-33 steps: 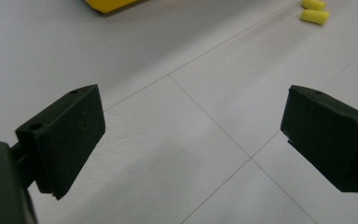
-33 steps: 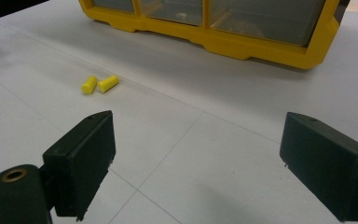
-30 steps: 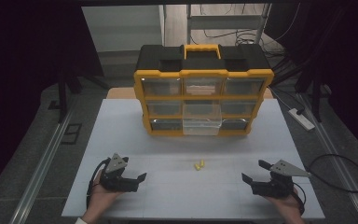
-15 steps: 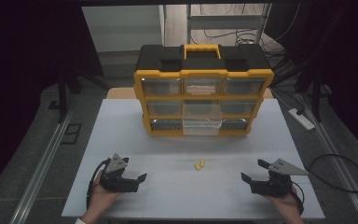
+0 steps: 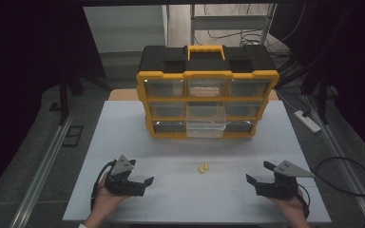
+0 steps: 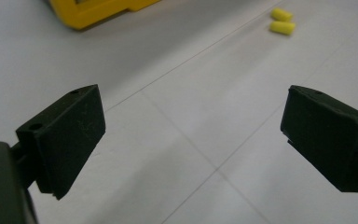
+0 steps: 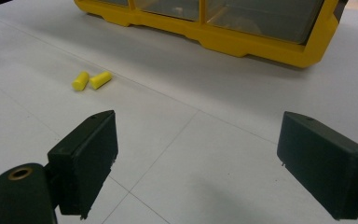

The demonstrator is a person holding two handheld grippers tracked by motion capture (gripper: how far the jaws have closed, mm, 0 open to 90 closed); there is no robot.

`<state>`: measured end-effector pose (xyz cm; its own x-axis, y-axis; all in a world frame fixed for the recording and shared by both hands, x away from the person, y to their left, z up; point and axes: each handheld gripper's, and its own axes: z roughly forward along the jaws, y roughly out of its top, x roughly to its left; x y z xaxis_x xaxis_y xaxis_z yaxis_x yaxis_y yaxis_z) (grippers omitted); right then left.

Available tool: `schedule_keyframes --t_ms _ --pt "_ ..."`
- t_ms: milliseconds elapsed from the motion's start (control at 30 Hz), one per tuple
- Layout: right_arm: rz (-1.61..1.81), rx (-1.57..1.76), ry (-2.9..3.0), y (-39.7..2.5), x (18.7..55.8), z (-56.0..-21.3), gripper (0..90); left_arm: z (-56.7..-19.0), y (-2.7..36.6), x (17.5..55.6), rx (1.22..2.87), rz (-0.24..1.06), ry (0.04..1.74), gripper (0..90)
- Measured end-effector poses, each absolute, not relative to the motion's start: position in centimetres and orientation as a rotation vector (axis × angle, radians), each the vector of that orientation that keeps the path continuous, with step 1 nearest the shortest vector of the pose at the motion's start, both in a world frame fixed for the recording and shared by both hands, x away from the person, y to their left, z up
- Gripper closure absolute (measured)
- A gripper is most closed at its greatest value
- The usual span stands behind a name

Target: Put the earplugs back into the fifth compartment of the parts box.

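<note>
High view: two small yellow earplugs [image 5: 203,167] lie side by side, nearly touching, on the white table [image 5: 123,128], about midway between the two grippers and in front of the yellow and black drawer box [image 5: 207,90]. The left gripper [image 5: 142,183] rests near the table's front edge, jaws spread wide with nothing between them. The right gripper [image 5: 256,183] sits likewise on the other side, jaws spread and empty. One clear drawer [image 5: 206,127] in the box's bottom row sticks out. Thin seams cross the tabletop. Around the table the room is dark, with grey floor, floor rails [image 5: 47,161], cables [image 5: 347,164] and a white power strip [image 5: 307,121].
</note>
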<state>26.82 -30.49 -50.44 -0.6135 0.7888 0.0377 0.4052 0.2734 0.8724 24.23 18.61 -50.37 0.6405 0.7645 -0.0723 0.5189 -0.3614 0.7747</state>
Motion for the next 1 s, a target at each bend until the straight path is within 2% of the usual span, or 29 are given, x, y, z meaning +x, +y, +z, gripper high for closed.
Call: schedule_keyframes --t_ms 1000 --pt "1.263 1.072 2.164 -30.3 26.9 -50.7 13.2 -47.1 12.2 27.5 2.099 0.273 0.84 7.1"
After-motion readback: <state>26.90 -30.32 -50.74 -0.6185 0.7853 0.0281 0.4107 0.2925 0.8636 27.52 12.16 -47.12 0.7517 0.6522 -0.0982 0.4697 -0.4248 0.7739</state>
